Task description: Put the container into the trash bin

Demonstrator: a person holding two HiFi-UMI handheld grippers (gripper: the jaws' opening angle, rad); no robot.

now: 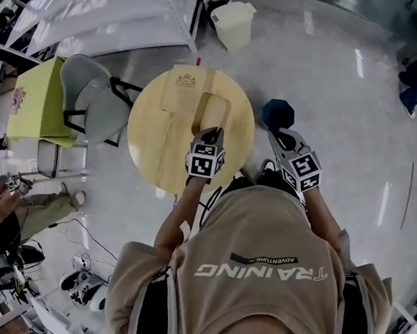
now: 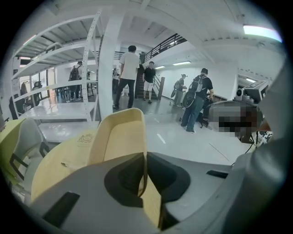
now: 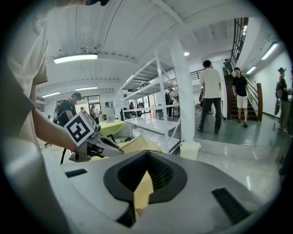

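The container (image 1: 211, 114), a pale tan tray, is at the round yellow desk (image 1: 154, 138) in the head view. The left gripper (image 1: 210, 134) is at its near end. I cannot tell if the tray rests on the desk or is lifted a little. The cream trash bin (image 1: 233, 22) stands on the floor past the desk, well apart. The right gripper (image 1: 278, 132) hangs off beside the desk.

In the left gripper view, the jaws are squeezed shut on one thin side wall of the tray. That is only a small bite on an edge. I think the tray could tip, swing or slip out on the way and land on the floor.

In the right gripper view, the jaws are closed together. A yellow sliver shows in the slit, and I cannot tell what it is. The bin's mouth does not look much wider than the tray, so a poor aim could miss it or knock it over.
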